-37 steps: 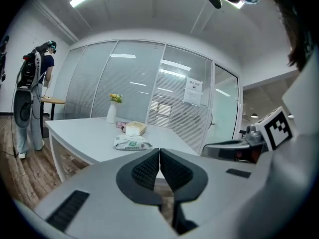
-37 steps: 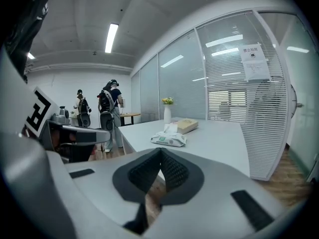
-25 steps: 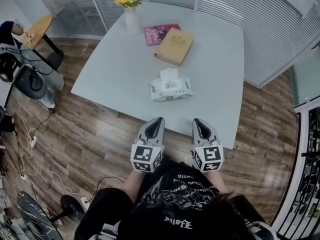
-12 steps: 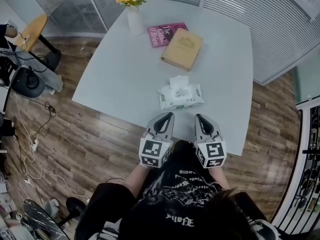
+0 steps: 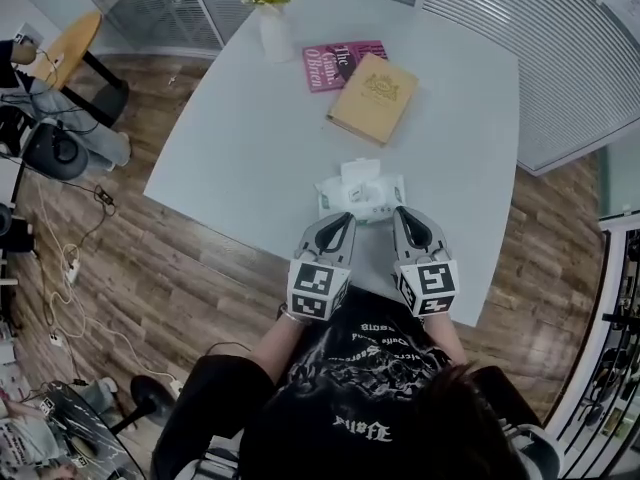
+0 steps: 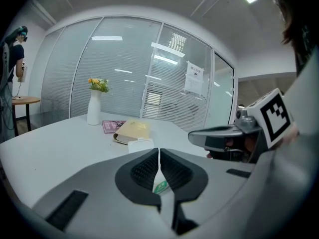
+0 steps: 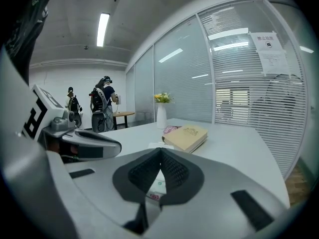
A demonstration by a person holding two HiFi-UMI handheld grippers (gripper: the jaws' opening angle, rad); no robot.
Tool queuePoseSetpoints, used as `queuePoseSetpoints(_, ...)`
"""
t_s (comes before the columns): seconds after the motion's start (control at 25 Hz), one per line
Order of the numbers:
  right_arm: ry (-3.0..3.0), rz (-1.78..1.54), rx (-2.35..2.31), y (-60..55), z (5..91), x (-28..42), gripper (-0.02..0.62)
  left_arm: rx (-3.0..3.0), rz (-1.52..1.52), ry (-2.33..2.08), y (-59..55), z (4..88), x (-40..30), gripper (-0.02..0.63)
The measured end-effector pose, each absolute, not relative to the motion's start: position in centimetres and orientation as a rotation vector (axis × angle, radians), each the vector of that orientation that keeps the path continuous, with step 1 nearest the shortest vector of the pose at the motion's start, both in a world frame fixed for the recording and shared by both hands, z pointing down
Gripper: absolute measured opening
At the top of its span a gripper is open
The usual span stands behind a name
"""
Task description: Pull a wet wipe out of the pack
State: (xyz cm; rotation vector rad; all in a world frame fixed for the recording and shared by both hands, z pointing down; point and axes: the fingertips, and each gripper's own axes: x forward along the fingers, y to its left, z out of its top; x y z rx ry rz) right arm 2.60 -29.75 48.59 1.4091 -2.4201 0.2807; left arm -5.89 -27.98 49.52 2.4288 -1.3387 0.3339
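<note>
Overhead view of a person standing at the near edge of a pale grey rounded table (image 5: 250,138), with a grey two-jaw gripper held in each hand. Left gripper (image 5: 343,220) and right gripper (image 5: 403,215) are held side by side, slightly apart, both pointed forward and a little downward at a soft white wet wipe pack with green print (image 5: 362,200). The pack is laid flat on the table near its front edge, just beyond the two gripper tips. A white piece (image 5: 360,171) is raised at its far side; whether lid or wipe cannot be told. The jaws of the left gripper are pressed together with nothing clamped between them. The same is seen on the right gripper, its ribbed black pads (image 7: 174,169) closed on each other. A sliver of the pack is glimpsed below each closed pair of jaws. Further back, a tan hardcover book (image 5: 373,98) is laid just beside a magenta paperback book (image 5: 340,63), and a white vase of yellow and orange flowers (image 5: 275,28) is stood near the far edge. Wood-plank flooring (image 5: 200,278) is seen around the table.
</note>
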Motion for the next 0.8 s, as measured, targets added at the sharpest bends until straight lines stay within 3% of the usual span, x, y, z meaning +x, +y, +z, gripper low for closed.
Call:
queuePoseSetpoints(0.36, -2.45, 0.263, 1.368, -33.4, 48.1, 3.3, -0.002, 2.352, 0.47, -1.338, -30.4, 52.1, -4.7, 0.013)
queuePoseSetpoints(0.52, -2.455, 0.264, 1.348, -34.1, 48.3, 3.3, -0.002, 2.354, 0.563, -1.321, -31.4, 53.8, -3.7, 0.123)
queuePoseSetpoints(0.8, -2.449, 0.266, 1.318, -34.1, 48.8, 3.7, -0.002, 2.333, 0.749, -1.39, -33.5, 56.2, -2.9, 0.138)
